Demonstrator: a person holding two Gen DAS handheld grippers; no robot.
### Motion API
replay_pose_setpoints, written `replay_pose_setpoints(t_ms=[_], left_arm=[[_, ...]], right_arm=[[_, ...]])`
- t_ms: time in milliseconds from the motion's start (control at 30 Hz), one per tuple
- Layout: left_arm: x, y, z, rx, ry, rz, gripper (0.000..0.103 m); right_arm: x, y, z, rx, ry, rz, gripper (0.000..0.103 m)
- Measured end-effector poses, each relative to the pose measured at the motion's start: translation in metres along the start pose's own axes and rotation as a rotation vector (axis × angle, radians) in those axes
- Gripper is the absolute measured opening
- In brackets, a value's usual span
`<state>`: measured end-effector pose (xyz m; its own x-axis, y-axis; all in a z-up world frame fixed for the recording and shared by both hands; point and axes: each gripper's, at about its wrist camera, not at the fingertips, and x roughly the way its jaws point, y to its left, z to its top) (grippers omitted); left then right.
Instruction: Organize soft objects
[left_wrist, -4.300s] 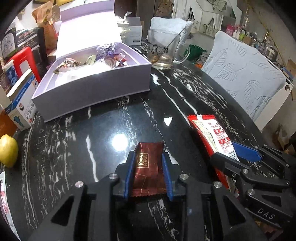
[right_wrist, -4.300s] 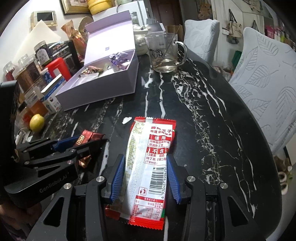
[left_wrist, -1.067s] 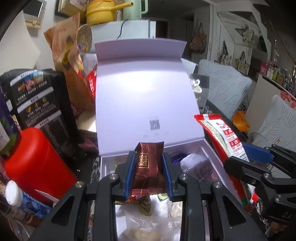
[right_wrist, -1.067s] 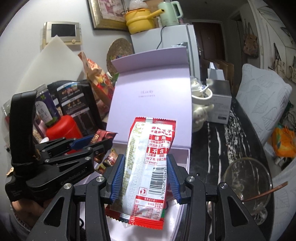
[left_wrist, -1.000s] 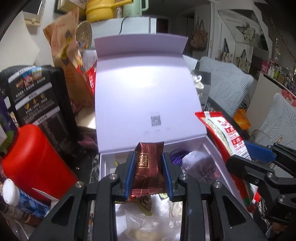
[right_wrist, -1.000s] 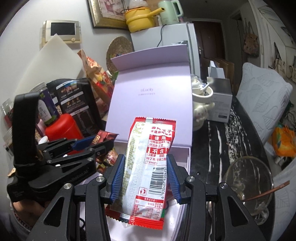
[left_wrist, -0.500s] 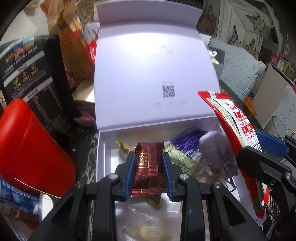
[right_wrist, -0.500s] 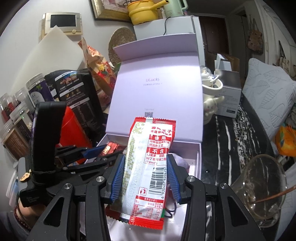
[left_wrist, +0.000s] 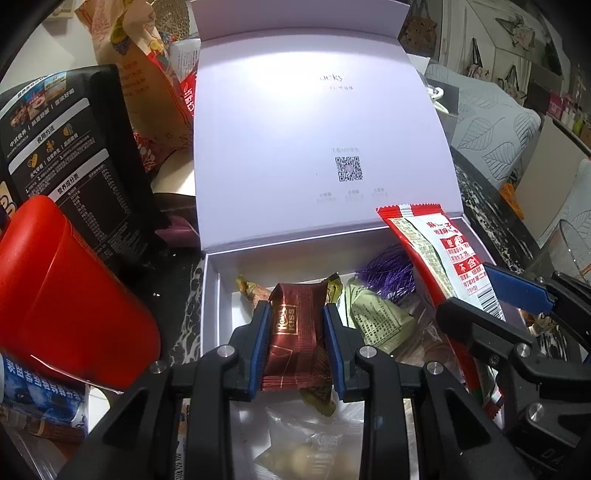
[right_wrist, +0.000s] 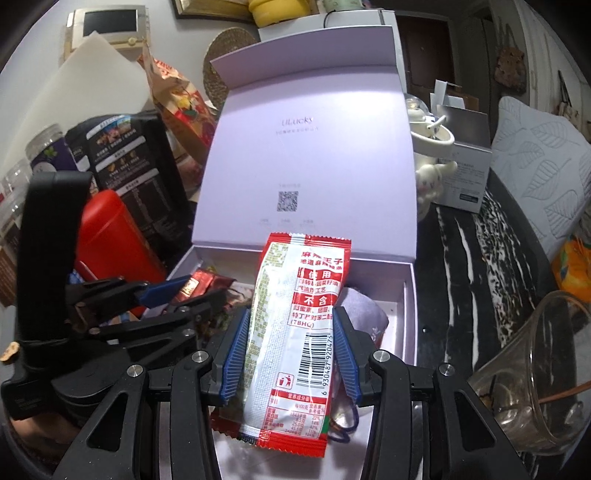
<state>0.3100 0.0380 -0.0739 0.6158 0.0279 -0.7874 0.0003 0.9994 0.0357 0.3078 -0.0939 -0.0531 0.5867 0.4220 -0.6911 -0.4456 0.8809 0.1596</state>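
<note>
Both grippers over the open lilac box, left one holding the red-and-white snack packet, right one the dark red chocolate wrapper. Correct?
Swapped. The left gripper is shut on the dark red chocolate wrapper, as the left wrist view shows; the right gripper is shut on the red-and-white snack packet, per the right wrist view. Both are over the open lilac box.

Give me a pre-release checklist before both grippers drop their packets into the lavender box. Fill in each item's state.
1. Left gripper clamped on the brown chocolate packet: ok.
2. Right gripper clamped on the red and white snack packet: ok.
3. Lavender box lid standing open: ok.
4. Both packets over the box interior, not its rim: ok.
5. Free room beneath: other wrappers and a purple tassel already lie inside; cannot tell whether the packets will lie flat.
6. Grippers clear of each other: ok, side by side and apart.
</note>
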Motion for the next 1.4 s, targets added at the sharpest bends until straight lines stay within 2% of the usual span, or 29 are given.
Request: replay_pose_setpoints(t_ms=[300,533,633,700,800,867,933,1133,1400], left_arm=[[0.005,-0.006,0.004,0.006,0.043,0.039,0.033],[0.004,-0.009,0.005,0.013,0.059,0.060,0.036],[0.001,-0.007,0.005,0.002,0.065,0.065,0.044],[-0.001,-0.006,0.004,-0.001,0.061,0.083,0.054],[-0.005,-0.001,0.004,-0.015,0.053,0.118,0.064],[-0.008,0.002,0.003,-0.029,0.053,0.117,0.065],[-0.011,0.004,0.003,-0.036,0.054,0.116,0.065],[-0.026,-0.001,0.003,-0.021,0.034,0.119,0.065],[-0.066,-0.006,0.006,-0.019,-0.038,0.109,0.065]], right_arm=[[0.010,-0.008,0.001,0.018,0.027,0.002,0.045],[0.017,-0.008,0.003,0.005,0.049,-0.036,0.045],[0.016,-0.011,0.004,0.023,0.048,-0.035,0.045],[0.015,-0.010,0.004,0.020,0.046,-0.045,0.047],[0.014,-0.011,0.004,0.026,0.055,-0.049,0.053],[0.012,-0.012,0.006,0.031,0.062,-0.055,0.066],[0.010,-0.014,0.005,0.041,0.064,-0.071,0.070],[0.001,-0.017,0.002,0.061,0.073,-0.064,0.070],[-0.033,-0.008,0.013,0.029,0.017,-0.094,0.070]])
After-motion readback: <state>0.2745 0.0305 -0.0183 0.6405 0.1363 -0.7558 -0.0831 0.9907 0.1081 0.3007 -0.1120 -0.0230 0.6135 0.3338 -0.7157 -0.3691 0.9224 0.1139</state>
